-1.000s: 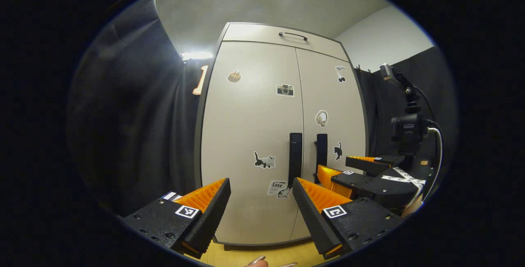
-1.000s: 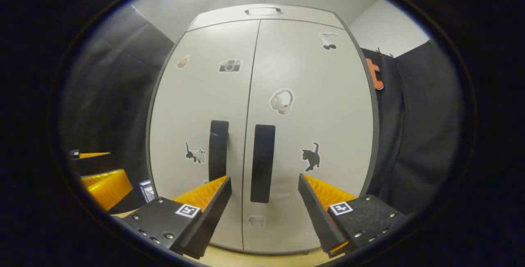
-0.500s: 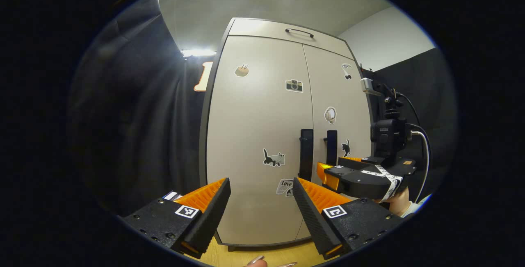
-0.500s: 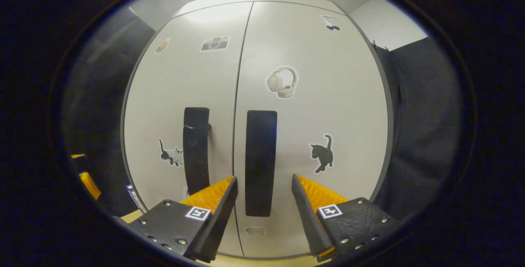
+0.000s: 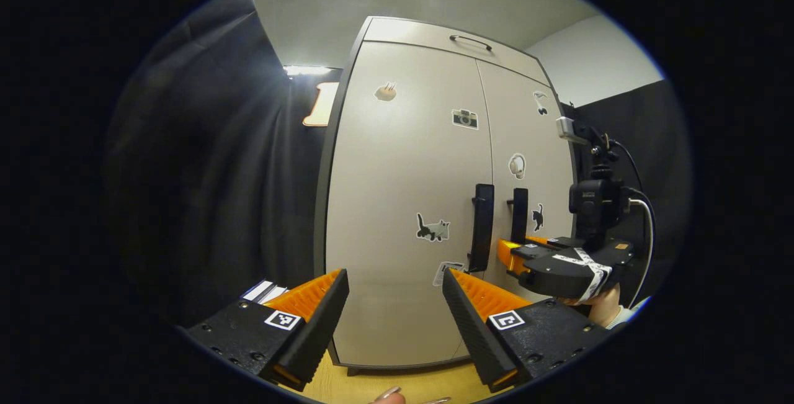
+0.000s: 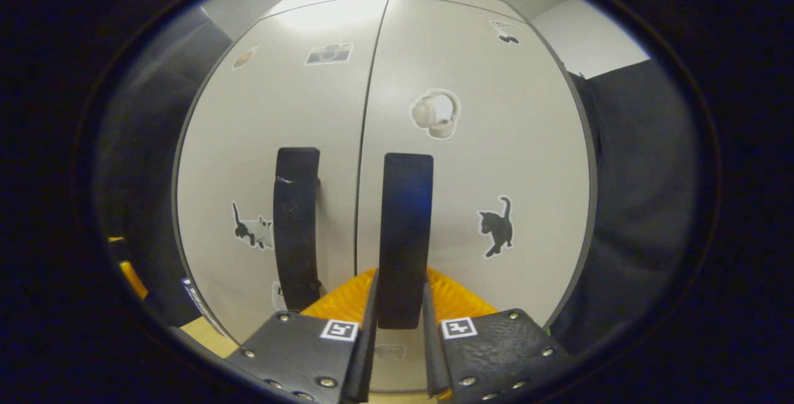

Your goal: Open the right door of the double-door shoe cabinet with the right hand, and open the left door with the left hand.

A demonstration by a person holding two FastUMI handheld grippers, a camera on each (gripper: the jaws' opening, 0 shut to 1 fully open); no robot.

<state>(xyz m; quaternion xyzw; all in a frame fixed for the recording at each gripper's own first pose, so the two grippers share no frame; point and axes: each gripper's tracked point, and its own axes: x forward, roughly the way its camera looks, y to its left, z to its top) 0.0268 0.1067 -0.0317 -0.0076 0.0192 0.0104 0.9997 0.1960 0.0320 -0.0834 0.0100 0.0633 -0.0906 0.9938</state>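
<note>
Straight ahead, pale shoe cabinet [image 5: 403, 205] on wooden floor [image 5: 397, 382], both doors flush shut. Two doors, two upright dark handles. Right gripper [image 6: 400, 323] fingers closed tight on right handle [image 6: 404, 236], low down. Left gripper [image 5: 394, 295] fingers wide apart, holding nothing, short of left handle [image 5: 482, 227].

1 cabinet [image 6: 496, 162], 2 doors, 2 handles, 2 cat stickers.
</note>
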